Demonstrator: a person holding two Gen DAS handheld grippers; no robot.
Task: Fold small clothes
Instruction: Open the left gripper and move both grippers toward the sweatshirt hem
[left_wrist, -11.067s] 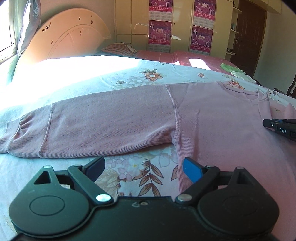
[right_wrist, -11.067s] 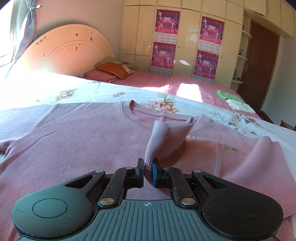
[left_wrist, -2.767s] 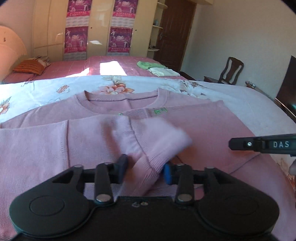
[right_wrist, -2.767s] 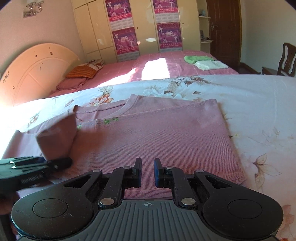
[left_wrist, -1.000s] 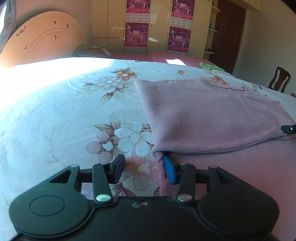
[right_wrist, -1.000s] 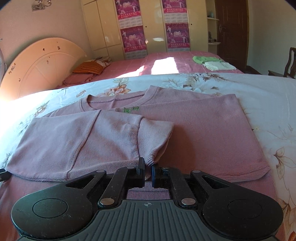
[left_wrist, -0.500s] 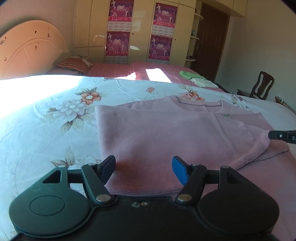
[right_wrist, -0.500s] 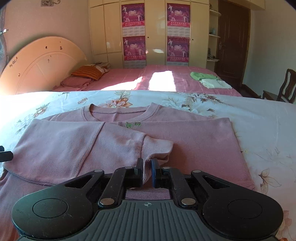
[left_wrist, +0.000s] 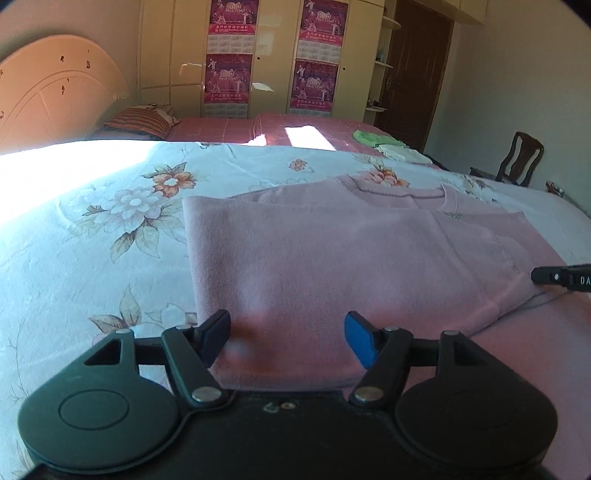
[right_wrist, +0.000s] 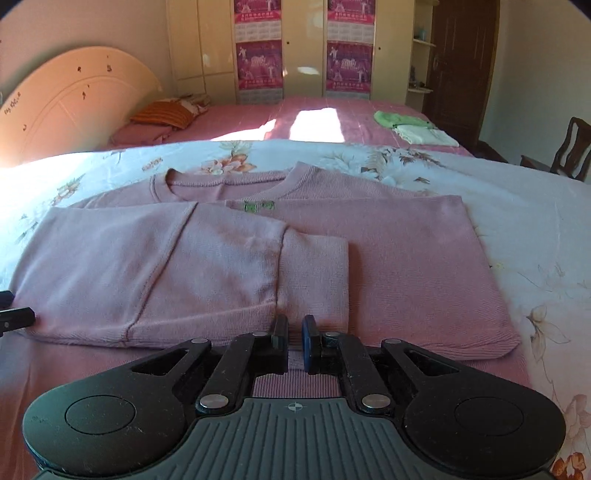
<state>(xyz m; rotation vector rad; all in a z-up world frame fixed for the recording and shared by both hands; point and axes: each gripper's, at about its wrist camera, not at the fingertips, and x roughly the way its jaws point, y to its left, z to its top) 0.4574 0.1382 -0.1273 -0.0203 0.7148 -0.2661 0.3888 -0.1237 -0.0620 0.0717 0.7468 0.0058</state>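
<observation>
left wrist view has the left gripper (left_wrist: 287, 334) with jaws spread wide and empty, just above the near folded edge of the pink sweater (left_wrist: 332, 251) on the floral bedspread (left_wrist: 92, 240). right gripper (right_wrist: 294, 334) is closed to a narrow slit; the sleeve cuff (right_wrist: 314, 273) lies flat just ahead, seemingly let go. both sleeves look folded across the body, so the sleeve step seems finished. next likely calls for pinching the hem nearest the 2 tools and carrying it toward the collar (right_wrist: 229, 181) beyond.
</observation>
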